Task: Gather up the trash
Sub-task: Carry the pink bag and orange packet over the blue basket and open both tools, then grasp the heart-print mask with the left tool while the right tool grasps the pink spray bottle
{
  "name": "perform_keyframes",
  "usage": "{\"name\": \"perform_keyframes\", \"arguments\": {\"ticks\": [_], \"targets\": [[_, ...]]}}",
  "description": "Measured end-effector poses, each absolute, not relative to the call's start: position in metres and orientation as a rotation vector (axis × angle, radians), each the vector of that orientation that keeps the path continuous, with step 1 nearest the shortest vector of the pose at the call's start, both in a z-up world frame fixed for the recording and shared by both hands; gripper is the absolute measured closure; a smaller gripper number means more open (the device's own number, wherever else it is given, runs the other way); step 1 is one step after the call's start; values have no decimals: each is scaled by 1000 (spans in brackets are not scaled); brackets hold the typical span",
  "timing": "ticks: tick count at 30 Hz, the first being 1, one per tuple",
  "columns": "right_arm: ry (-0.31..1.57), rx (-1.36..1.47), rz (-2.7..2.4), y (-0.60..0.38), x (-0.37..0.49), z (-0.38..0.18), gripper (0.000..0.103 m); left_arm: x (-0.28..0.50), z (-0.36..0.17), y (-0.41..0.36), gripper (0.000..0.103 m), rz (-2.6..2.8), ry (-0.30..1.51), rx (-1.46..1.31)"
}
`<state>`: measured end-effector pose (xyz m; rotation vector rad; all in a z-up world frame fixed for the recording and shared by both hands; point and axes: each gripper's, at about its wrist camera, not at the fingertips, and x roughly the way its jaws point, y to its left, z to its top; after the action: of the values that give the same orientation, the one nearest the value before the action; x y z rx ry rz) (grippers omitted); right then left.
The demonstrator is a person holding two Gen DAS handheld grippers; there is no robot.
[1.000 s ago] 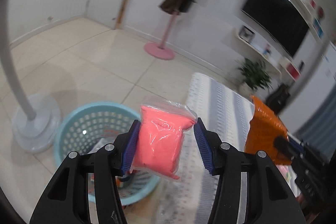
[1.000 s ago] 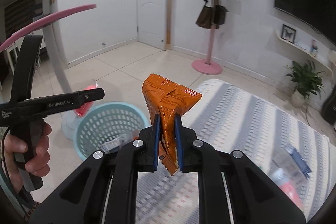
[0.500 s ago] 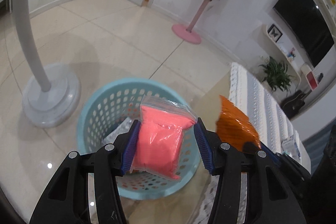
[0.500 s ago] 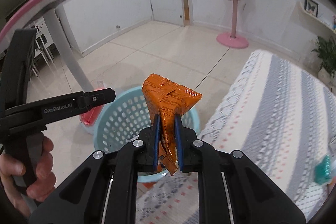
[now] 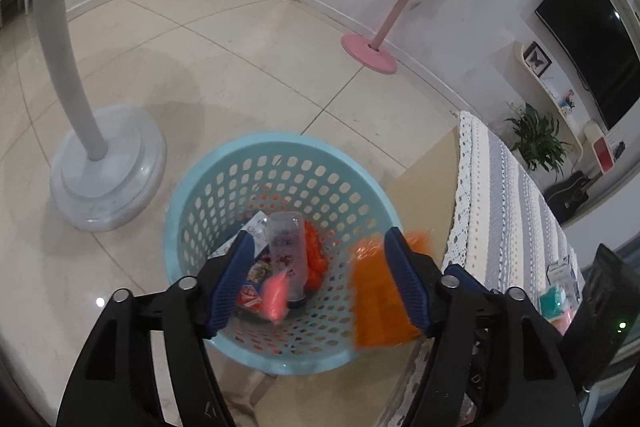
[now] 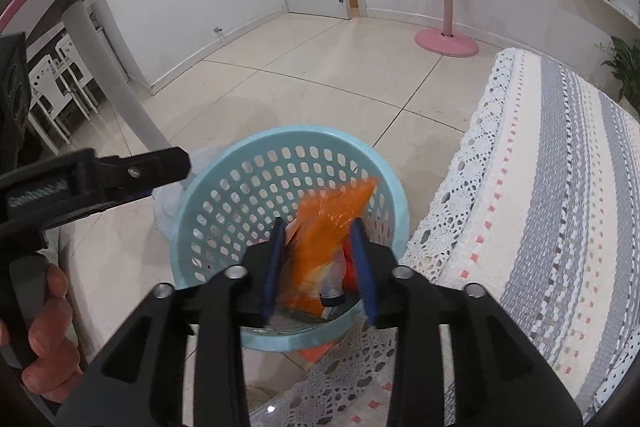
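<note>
**Both bags released over basket**

Left gripper (image 5: pixel 316 283) jaws just spread apart, nothing clamped; pink bag (image 5: pixel 275 295) blurred, loose inside blue basket (image 5: pixel 256 151) beside clear bottle (image 5: pixel 286 247). Right gripper (image 6: pixel 320 267) jaws just parted too; orange bag (image 6: pixel 326 227) between pads, blurred, seemingly unpinched, over basket's right rim. Basket on floor, just beside striped cloth (image 6: pixel 540 187) edge.

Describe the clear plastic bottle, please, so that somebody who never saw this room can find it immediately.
Look beside the bed with the striped cover for the light blue perforated basket on the tiled floor. The clear plastic bottle lies inside it, among the trash at the bottom. It is the only transparent, tube-shaped item there; the things around it are flat wrappers and soft pink and orange packets.
</note>
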<state>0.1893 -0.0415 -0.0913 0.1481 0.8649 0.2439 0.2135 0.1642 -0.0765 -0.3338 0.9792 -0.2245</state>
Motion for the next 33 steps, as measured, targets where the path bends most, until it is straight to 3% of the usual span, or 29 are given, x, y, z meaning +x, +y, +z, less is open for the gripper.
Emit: {"name": "perform_keyframes", "arguments": {"ticks": [2,23,33], "targets": [[863,159,240,-45,189,-92,59,212,-75,165,34,-228,972,-342],[801,201,192,-90,159,-59,59,191,-36,137,34,-323,851,-359],[707,258,63,-177,112,-26,59,165,-17,61,34,-493,809,-278]]}}
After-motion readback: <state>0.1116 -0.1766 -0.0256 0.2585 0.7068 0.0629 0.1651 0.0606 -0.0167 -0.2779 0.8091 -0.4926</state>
